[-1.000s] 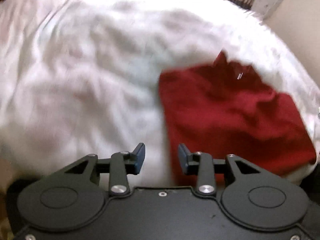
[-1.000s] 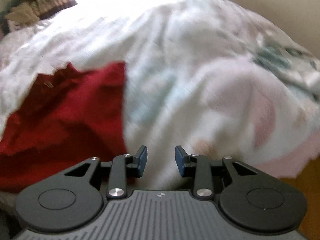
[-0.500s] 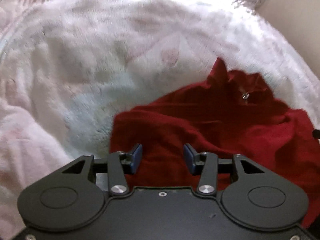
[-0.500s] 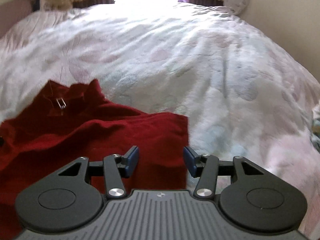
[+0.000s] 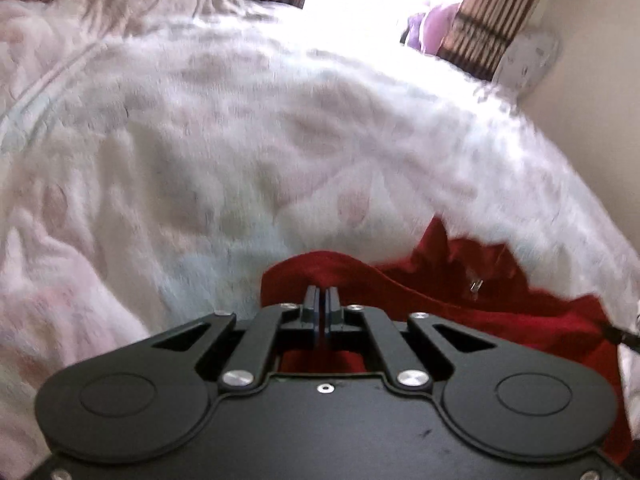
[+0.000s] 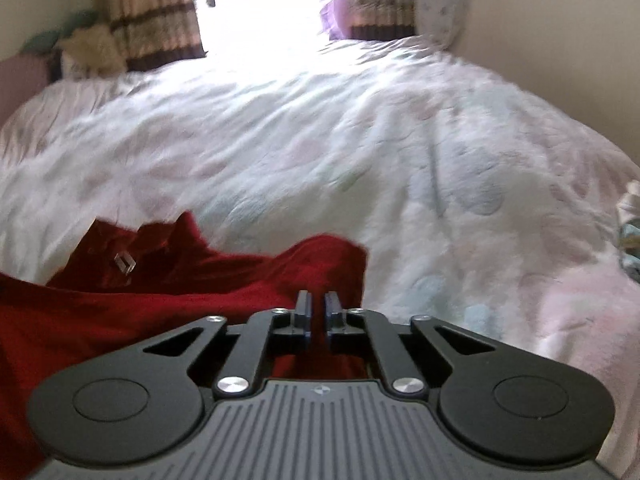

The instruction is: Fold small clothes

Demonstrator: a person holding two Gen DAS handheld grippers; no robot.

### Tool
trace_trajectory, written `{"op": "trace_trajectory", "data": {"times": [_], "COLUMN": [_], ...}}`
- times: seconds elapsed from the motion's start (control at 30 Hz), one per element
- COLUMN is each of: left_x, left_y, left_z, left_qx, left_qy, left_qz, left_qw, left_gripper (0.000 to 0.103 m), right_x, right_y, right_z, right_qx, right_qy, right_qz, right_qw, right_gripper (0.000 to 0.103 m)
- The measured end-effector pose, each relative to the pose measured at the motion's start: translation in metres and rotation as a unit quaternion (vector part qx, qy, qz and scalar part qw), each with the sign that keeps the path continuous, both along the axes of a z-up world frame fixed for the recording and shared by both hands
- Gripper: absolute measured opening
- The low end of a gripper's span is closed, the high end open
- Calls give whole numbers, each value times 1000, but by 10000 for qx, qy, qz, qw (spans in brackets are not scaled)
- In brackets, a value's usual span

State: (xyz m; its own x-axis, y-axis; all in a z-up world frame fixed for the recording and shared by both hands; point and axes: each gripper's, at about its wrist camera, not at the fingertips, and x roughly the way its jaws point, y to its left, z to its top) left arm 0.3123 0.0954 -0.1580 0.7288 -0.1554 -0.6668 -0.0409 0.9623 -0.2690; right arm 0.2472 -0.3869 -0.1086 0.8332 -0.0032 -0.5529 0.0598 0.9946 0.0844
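Red top (image 5: 460,304) on the bed (image 5: 240,140), near its front edge. Left gripper (image 5: 321,296) and right gripper (image 6: 316,304) each pinching a hem corner. Likely next: lifting both corners forward toward the collar, evenly.

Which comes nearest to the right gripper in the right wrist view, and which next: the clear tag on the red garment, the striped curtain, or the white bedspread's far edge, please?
1. Clear tag, left on the red garment.
2. Bedspread's far edge, ahead.
3. Striped curtain, upper left, beyond the bed.
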Motion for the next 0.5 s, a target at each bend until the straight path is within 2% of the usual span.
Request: {"op": "trace_trajectory", "data": {"times": [0.13, 0.33, 0.4, 0.43, 0.5], "left_x": [1, 13, 18, 20, 18], "left_y": [5, 9, 7, 6, 7], "left_z": [-3, -37, -53, -60, -63], "left_qx": [-14, -140, -43, 43, 65], "left_qy": [-44, 269, 512, 645, 740], "left_qz": [102, 375, 363, 391, 480], "left_qw": [9999, 9988, 9980, 9971, 9961], "left_gripper": [1, 1, 9, 17, 29], "right_x": [9, 16, 22, 25, 20], "right_y": [-12, -14, -13, -13, -14], "right_z": [-7, -20, -29, -33, -31], "right_qx": [192, 115, 8, -23, -66], "right_qy": [155, 86, 295, 425, 354], "right_qz": [-157, -350, -291, -244, -333], "right_qw": [9996, 9993, 9991, 9988, 9988], "right_gripper": [3, 1, 2, 2, 17]}}
